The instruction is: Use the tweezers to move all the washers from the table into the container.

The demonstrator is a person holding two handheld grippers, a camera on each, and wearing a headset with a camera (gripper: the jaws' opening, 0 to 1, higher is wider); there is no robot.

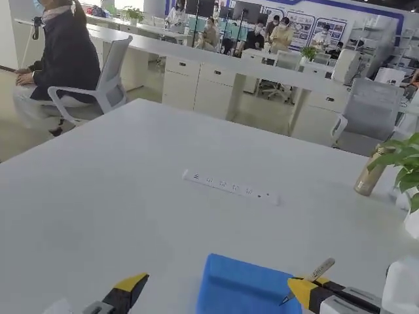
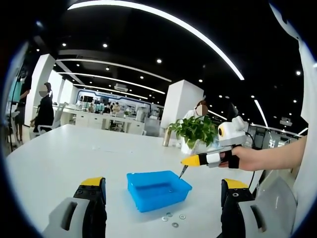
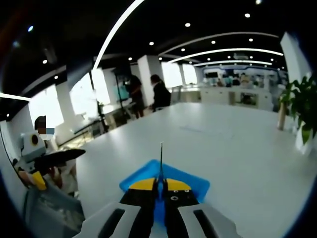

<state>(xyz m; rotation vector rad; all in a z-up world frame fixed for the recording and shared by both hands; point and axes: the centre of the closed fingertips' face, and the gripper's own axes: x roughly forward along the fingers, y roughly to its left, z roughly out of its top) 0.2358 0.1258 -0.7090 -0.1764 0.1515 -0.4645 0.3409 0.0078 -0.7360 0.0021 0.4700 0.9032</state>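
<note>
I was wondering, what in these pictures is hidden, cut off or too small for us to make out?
Washers, left gripper view: too small to count surely.
Tweezers tip: too small in every view to tell whether it holds a washer.
Blue container, head view: near side cut off by the bottom edge.
Container floor, right gripper view: partly covered by the right gripper.

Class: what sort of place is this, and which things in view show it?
Probably an open-plan office: long white desks with drawer units, a swivel chair, and a power strip on the worktable.
</note>
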